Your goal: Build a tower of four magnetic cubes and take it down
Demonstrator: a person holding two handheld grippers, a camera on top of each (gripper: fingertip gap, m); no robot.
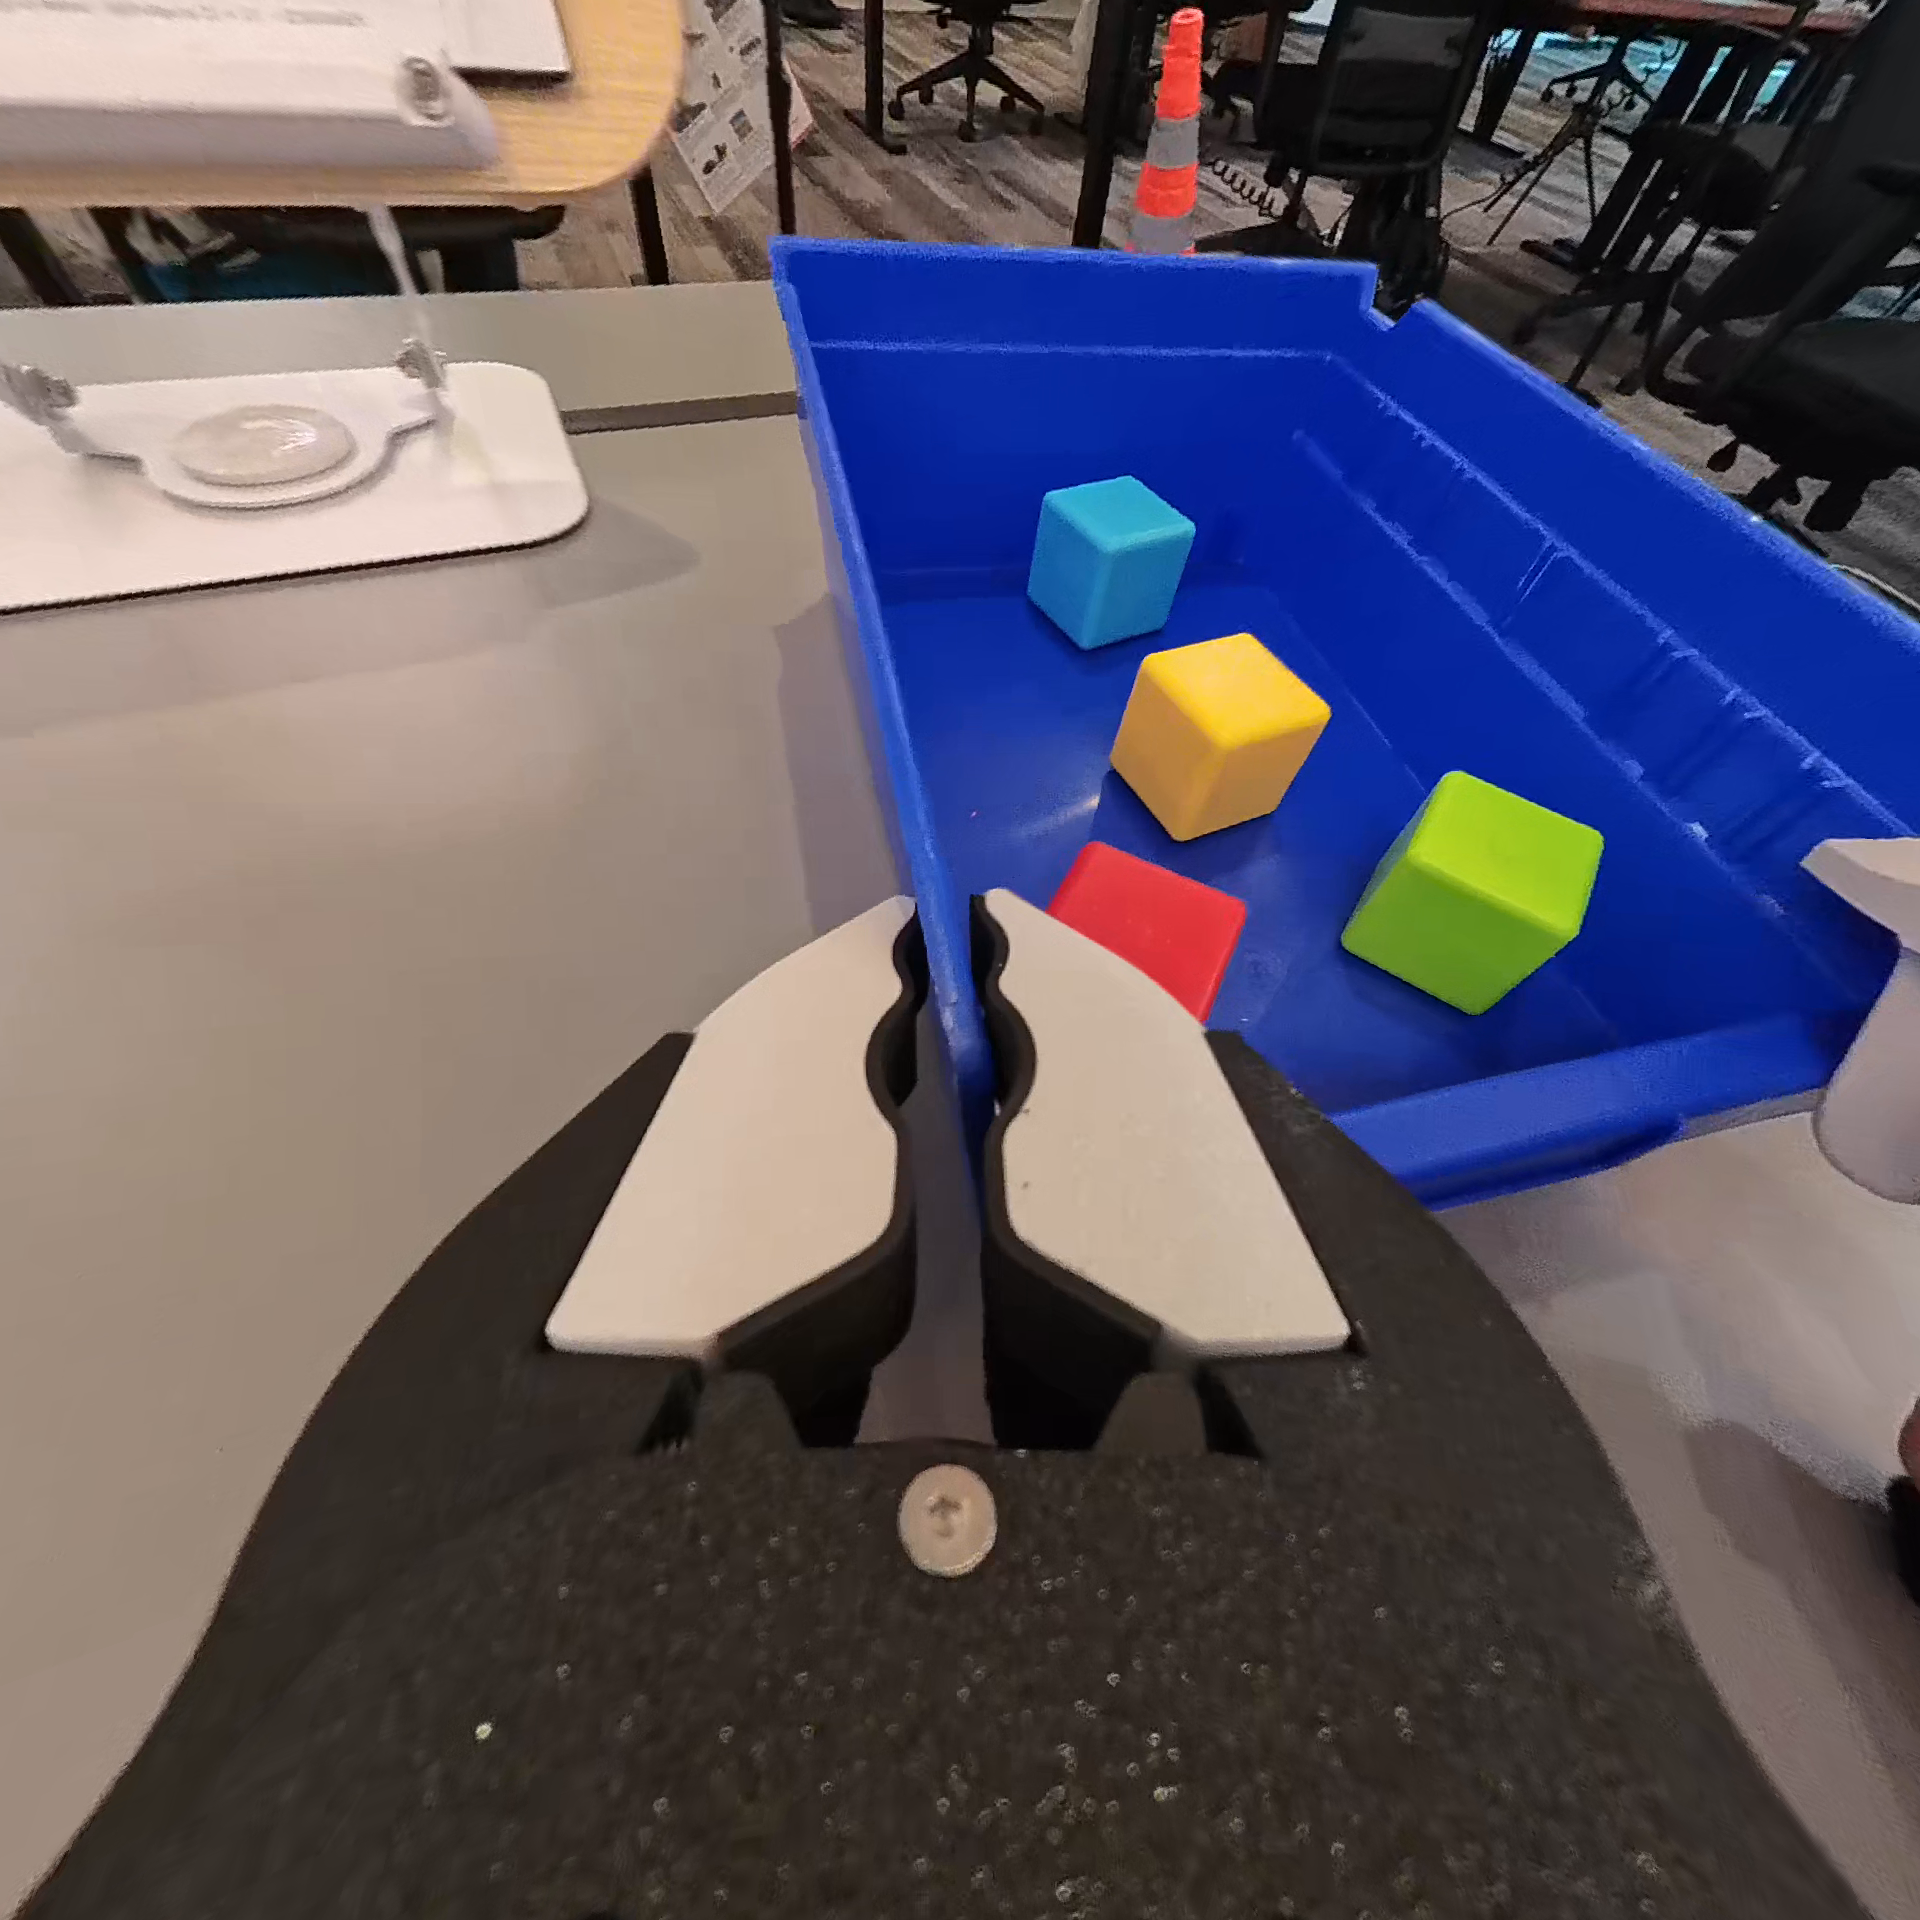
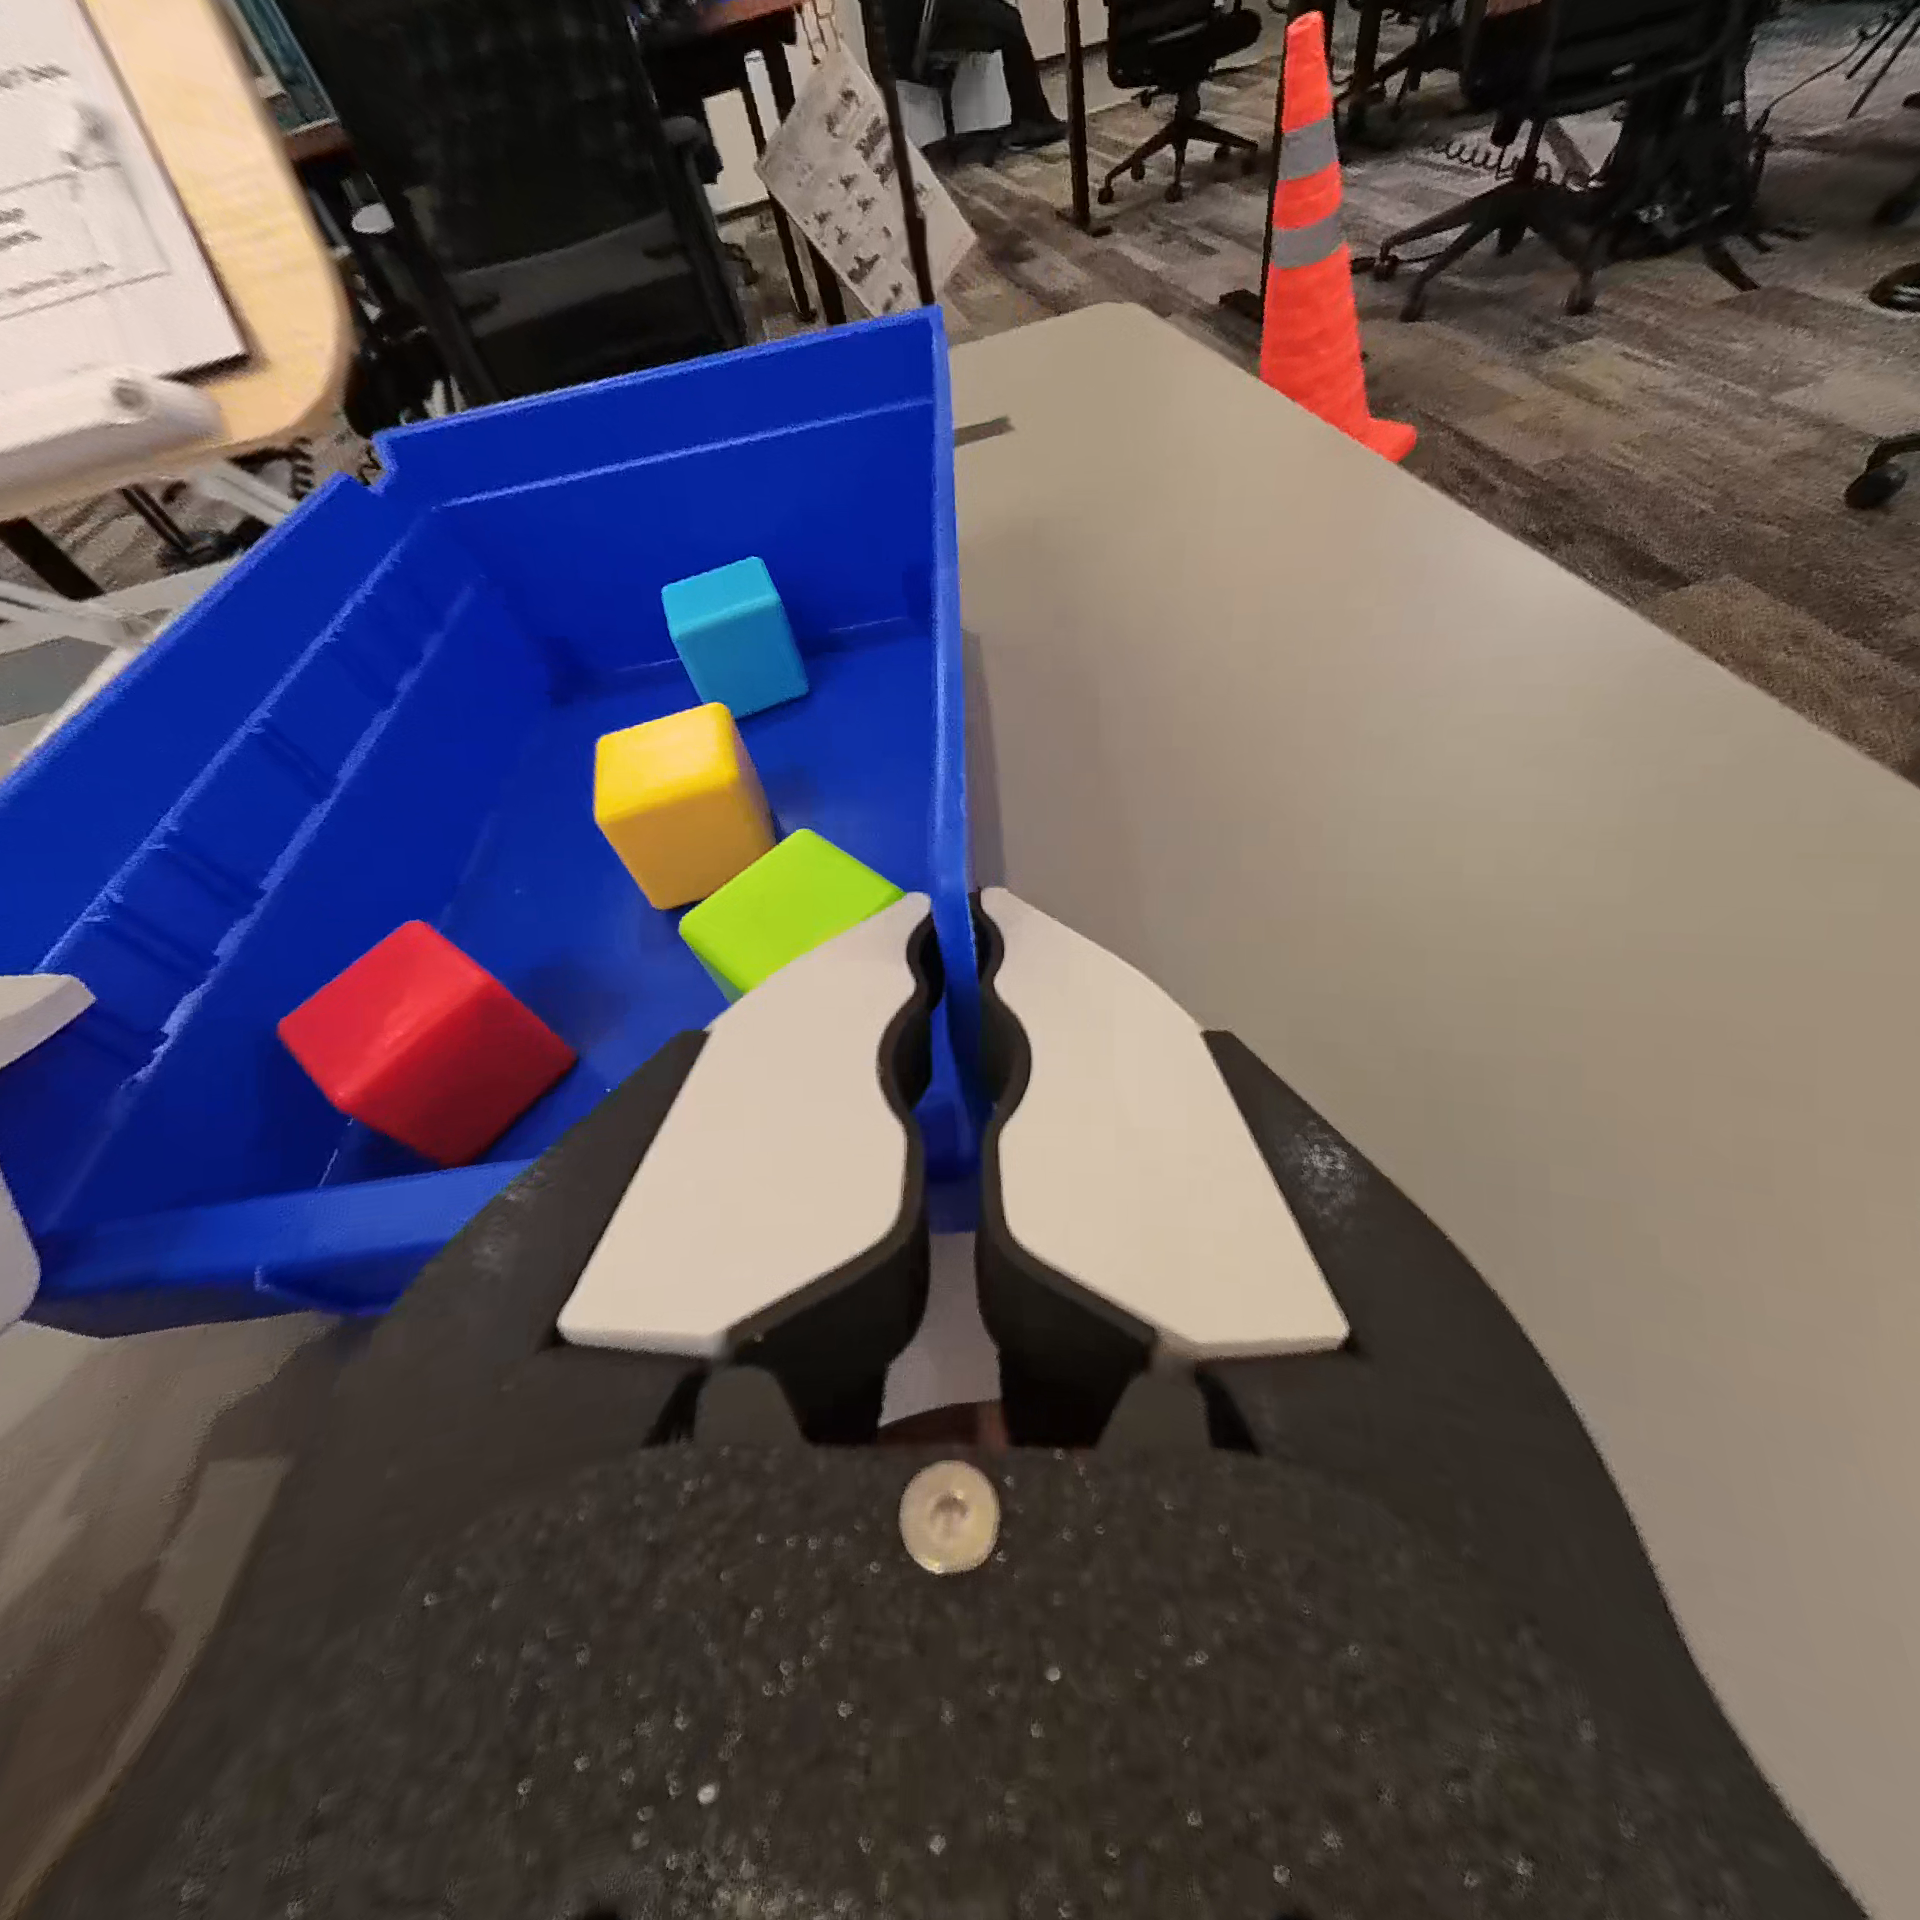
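A blue bin (image 1: 1143, 312) stands on the grey table and holds a light blue cube (image 1: 1110, 561), a yellow cube (image 1: 1218, 732), a red cube (image 1: 1148, 920) and a green cube (image 1: 1475, 888). My left gripper (image 1: 945, 914) is shut on the bin's left wall. My right gripper (image 2: 954, 914) is shut on the bin's right wall (image 2: 945, 623). In the right wrist view the light blue cube (image 2: 736, 634), yellow cube (image 2: 675, 800), green cube (image 2: 779, 904) and red cube (image 2: 426, 1039) lie loose on the bin floor. The other gripper's pale fingertip (image 1: 1870, 873) shows at the frame edge.
A white stand with a clear dome (image 1: 260, 457) sits on the table (image 1: 416, 831) to the left of the bin. An orange traffic cone (image 2: 1311, 239) stands on the floor beyond the table (image 2: 1455, 831). Office chairs and desks fill the background.
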